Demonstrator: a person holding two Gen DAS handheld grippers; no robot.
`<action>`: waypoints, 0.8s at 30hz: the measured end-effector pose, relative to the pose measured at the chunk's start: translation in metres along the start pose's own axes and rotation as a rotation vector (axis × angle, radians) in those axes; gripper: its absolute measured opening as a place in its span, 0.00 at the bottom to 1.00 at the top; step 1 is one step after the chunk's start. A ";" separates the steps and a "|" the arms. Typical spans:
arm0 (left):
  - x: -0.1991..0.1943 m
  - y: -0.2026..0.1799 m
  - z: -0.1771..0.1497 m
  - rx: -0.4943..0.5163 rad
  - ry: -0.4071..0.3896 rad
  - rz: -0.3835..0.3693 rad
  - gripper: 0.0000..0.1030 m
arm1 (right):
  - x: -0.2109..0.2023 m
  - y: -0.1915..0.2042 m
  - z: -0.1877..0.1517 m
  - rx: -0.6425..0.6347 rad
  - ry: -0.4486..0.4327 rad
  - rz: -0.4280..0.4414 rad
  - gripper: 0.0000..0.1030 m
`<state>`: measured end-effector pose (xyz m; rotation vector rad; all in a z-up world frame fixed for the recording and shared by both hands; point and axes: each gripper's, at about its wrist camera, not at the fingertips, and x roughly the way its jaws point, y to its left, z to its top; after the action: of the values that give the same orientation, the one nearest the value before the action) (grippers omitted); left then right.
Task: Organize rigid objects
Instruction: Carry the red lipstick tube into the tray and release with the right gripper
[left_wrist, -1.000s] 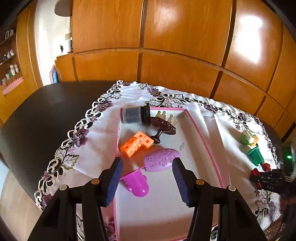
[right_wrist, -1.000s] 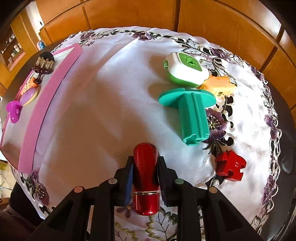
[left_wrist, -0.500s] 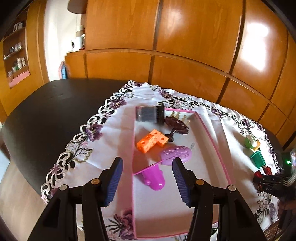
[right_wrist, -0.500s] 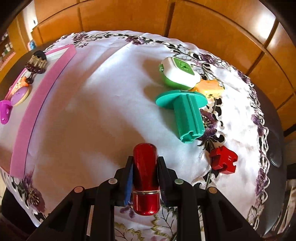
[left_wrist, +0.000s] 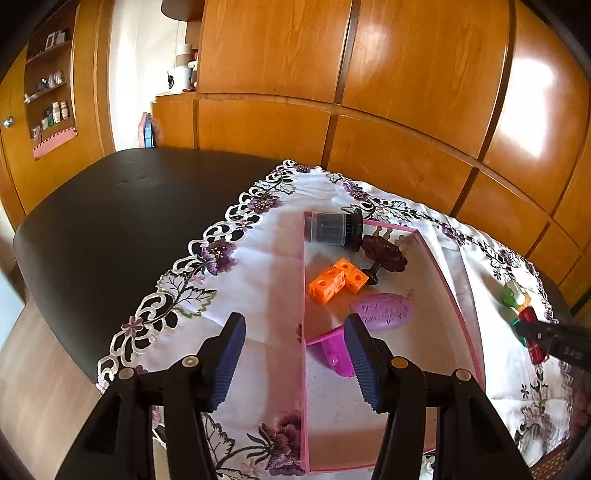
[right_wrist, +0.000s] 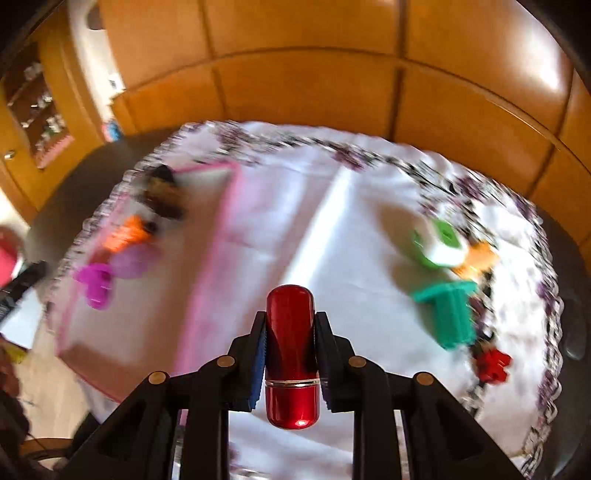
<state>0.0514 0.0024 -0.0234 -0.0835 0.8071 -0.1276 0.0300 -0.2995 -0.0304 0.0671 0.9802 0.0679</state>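
Clamped lengthwise in the right hand-held gripper (right_wrist: 290, 354) above the cloth-covered surface (right_wrist: 343, 236), the glossy red tube (right_wrist: 291, 354) could slip before reaching the pink tray (left_wrist: 448, 291), where the left hand-held gripper (left_wrist: 295, 360) waits wide and empty.

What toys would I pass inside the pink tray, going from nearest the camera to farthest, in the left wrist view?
Magenta scoop → lilac oval piece → orange cubes → dark brown stemmed piece → dark ribbed cylinder, lying at the far corner of the pink tray.
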 end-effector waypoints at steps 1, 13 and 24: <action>0.001 0.000 0.000 -0.001 0.002 0.000 0.55 | 0.000 0.008 0.005 -0.011 -0.005 0.023 0.23; 0.008 0.011 -0.002 -0.024 0.023 0.009 0.55 | 0.033 0.084 0.041 -0.099 0.010 0.117 0.23; 0.013 0.014 -0.006 -0.019 0.037 0.021 0.55 | 0.106 0.100 0.043 -0.149 0.100 -0.085 0.23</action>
<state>0.0568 0.0139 -0.0380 -0.0912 0.8464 -0.1018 0.1226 -0.1915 -0.0856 -0.1159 1.0742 0.0660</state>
